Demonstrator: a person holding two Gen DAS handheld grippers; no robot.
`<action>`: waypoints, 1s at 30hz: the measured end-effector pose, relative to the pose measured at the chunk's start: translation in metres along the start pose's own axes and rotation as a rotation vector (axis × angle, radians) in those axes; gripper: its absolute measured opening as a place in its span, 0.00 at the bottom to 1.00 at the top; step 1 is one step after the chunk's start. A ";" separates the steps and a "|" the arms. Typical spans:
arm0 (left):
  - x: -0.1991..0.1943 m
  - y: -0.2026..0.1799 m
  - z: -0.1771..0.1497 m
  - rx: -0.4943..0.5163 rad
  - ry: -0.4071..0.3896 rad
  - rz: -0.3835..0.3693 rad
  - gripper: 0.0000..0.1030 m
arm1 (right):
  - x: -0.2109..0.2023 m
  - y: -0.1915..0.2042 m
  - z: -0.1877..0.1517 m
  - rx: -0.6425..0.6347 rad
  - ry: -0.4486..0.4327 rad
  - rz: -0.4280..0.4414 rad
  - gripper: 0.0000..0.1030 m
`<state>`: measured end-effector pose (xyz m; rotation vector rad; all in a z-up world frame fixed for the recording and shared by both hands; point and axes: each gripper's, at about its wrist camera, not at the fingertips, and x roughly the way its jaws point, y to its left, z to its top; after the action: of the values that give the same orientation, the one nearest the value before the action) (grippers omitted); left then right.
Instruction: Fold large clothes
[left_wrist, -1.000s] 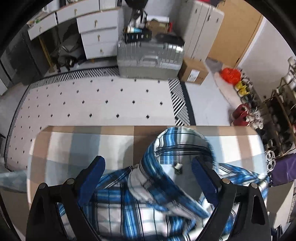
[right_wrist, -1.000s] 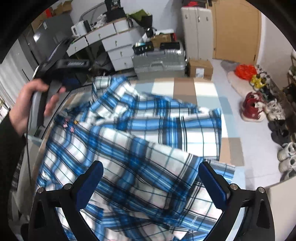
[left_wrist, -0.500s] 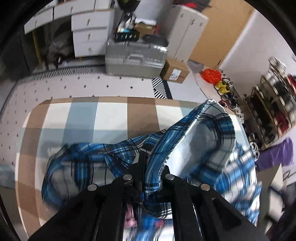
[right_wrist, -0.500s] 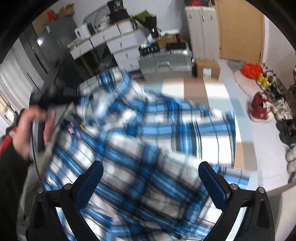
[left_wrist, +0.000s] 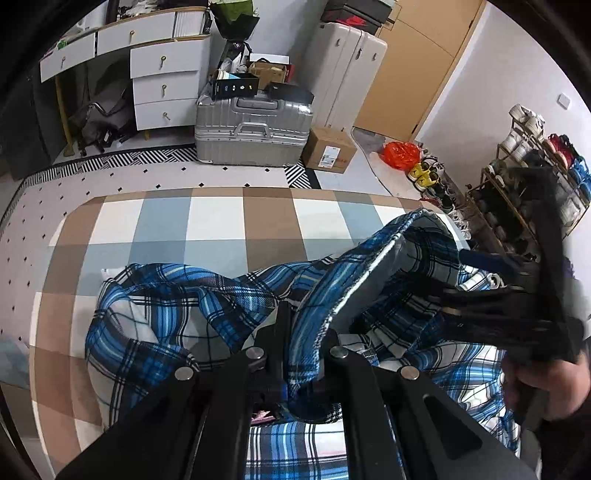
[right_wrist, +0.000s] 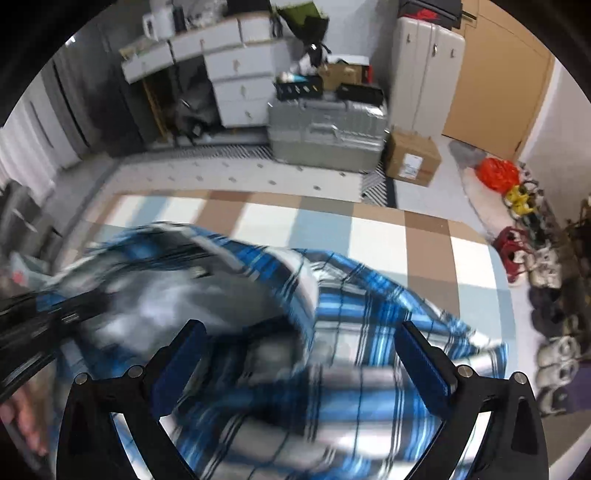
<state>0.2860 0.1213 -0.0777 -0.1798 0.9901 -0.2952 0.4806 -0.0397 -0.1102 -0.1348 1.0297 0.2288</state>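
The left gripper (left_wrist: 295, 354) pinches a bunched fold of the plaid shirt (left_wrist: 192, 306), heaped at the checkered tabletop's (left_wrist: 221, 221) near edge. The right gripper's (right_wrist: 301, 360) fingers are spread above it, empty. Lifting by this thin pinch could let the cloth slip free and collapse.

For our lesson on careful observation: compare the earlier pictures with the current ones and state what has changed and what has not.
The left gripper closed on a fold of the plaid shirt and bunched it up. The right gripper, open, swept left over the shirt, towards the left gripper. The checked table and the silver suitcase stayed put.
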 end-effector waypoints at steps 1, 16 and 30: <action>0.001 0.001 0.002 -0.005 -0.003 -0.001 0.01 | 0.012 0.000 0.004 -0.001 0.025 -0.020 0.89; -0.096 -0.026 -0.069 -0.039 -0.193 -0.076 0.01 | -0.123 0.013 -0.075 0.013 -0.203 0.026 0.02; -0.104 -0.050 -0.204 -0.085 -0.159 -0.069 0.01 | -0.157 0.066 -0.276 0.107 -0.241 0.037 0.03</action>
<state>0.0523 0.1044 -0.0903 -0.3103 0.8403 -0.2974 0.1565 -0.0557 -0.1159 0.0091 0.8030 0.2174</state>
